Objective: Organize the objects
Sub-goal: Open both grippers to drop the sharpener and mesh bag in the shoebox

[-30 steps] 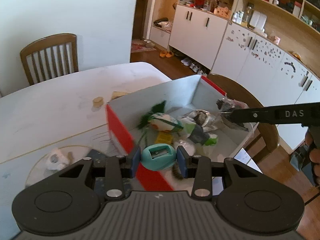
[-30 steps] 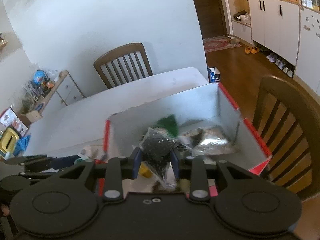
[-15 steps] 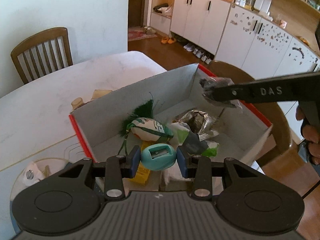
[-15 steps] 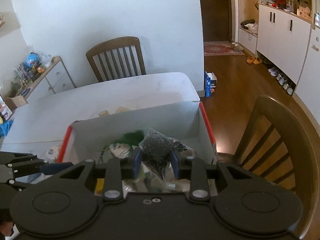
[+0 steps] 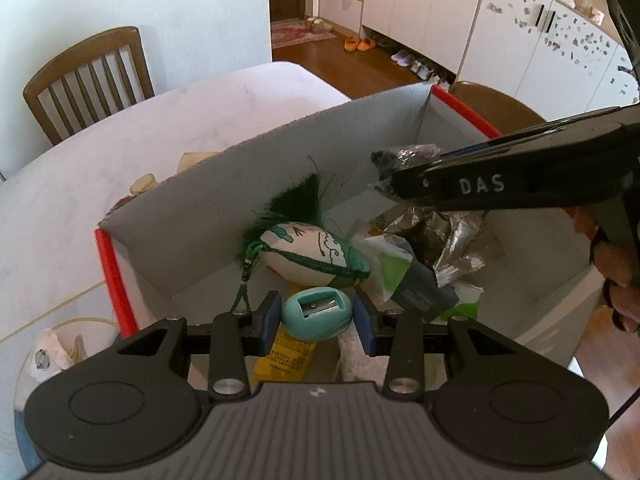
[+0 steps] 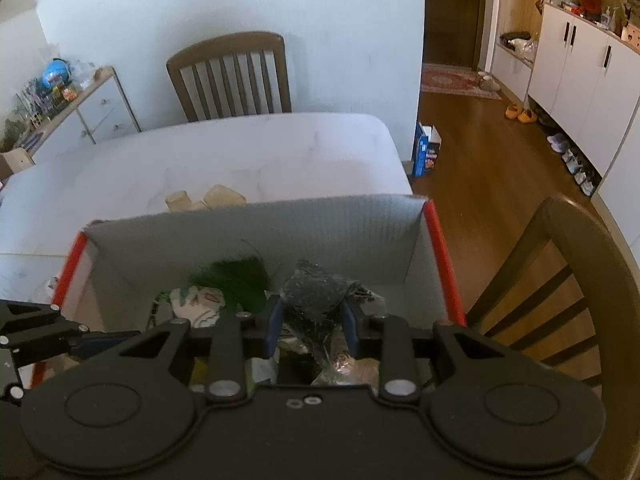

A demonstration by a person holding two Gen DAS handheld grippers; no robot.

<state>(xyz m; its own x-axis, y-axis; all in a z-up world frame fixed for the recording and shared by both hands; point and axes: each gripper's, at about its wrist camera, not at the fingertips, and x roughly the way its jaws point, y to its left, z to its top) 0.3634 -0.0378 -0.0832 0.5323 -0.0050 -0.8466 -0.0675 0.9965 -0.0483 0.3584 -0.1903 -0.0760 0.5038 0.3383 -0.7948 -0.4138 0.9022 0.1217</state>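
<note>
Left wrist view: the left hand-held gripper (image 5: 318,316) clamps a teal pencil sharpener (image 5: 317,314) above the red-edged box (image 5: 116,280) on the desk (image 5: 72,184). Right wrist view: the right hand-held gripper (image 6: 310,322) pinches a dark plastic bag (image 6: 316,300) over the same box.

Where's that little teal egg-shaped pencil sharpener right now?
In the left wrist view, the pencil sharpener is pinched in the left gripper, over the near end of the red-edged box, just in front of the green-tasselled pouch.
</note>
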